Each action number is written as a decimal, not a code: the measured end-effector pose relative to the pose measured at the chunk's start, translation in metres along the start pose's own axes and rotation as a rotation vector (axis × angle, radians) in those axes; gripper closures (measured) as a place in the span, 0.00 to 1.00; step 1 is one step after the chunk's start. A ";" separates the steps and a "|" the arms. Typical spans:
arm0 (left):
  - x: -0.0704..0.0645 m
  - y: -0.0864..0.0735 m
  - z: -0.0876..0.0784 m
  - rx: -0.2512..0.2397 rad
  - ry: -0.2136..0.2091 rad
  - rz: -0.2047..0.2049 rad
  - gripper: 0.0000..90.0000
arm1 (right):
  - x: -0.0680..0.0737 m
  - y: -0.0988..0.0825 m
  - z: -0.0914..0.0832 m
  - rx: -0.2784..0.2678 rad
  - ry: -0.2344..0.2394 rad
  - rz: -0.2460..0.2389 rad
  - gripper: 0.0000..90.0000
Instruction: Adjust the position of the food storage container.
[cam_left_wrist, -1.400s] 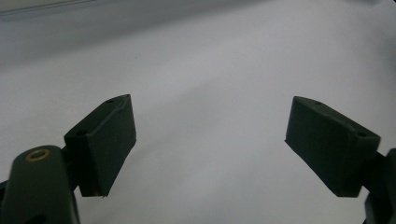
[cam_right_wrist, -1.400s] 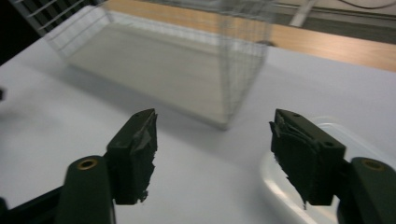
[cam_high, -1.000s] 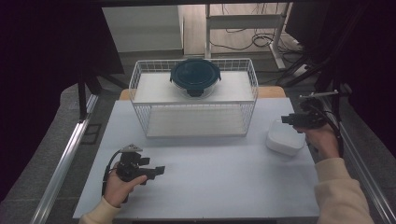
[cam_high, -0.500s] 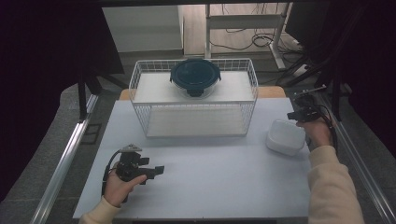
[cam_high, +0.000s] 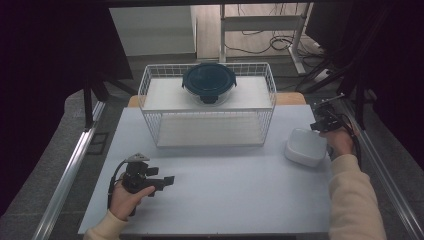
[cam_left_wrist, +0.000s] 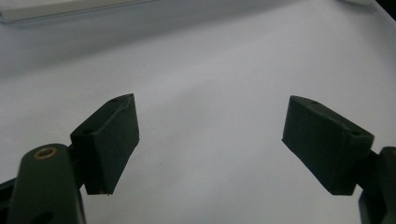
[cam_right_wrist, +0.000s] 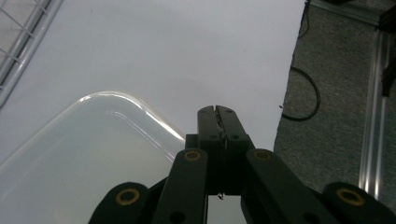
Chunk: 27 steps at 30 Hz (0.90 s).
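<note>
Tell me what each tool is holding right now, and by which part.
Nothing is held. The right tool has its jaws shut together on nothing, just beside the rim of the white container. The left tool is open over the bare table.

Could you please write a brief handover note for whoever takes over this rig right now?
Left gripper: open, empty, resting low over the white table, front left.
Right gripper: shut on nothing, beside the right edge of the white rectangular container; whether they touch is unclear.
Dark-lidded round glass container: on top of the white wire rack.
Done: nothing gripped.
Left: probably grip and move the white container.
</note>
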<state>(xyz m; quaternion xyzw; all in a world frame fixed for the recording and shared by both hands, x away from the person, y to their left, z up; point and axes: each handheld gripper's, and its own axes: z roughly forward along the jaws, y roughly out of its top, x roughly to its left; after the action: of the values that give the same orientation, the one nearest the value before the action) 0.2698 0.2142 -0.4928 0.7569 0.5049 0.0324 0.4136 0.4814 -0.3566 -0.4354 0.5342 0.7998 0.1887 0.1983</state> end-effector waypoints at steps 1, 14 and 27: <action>0.000 0.000 0.000 -0.002 0.000 -0.002 0.20 | -0.001 -0.001 0.000 -0.004 0.008 0.007 0.99; 0.003 0.001 -0.002 -0.010 -0.006 -0.011 0.20 | 0.021 -0.014 -0.013 0.034 0.082 -0.049 1.00; -0.001 0.000 0.000 0.000 -0.015 0.002 0.20 | 0.045 -0.036 -0.028 0.031 0.167 -0.078 0.99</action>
<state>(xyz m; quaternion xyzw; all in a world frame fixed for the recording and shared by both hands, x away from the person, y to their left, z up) 0.2694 0.2134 -0.4929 0.7578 0.5010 0.0271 0.4172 0.4227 -0.3298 -0.4357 0.4879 0.8366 0.2124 0.1299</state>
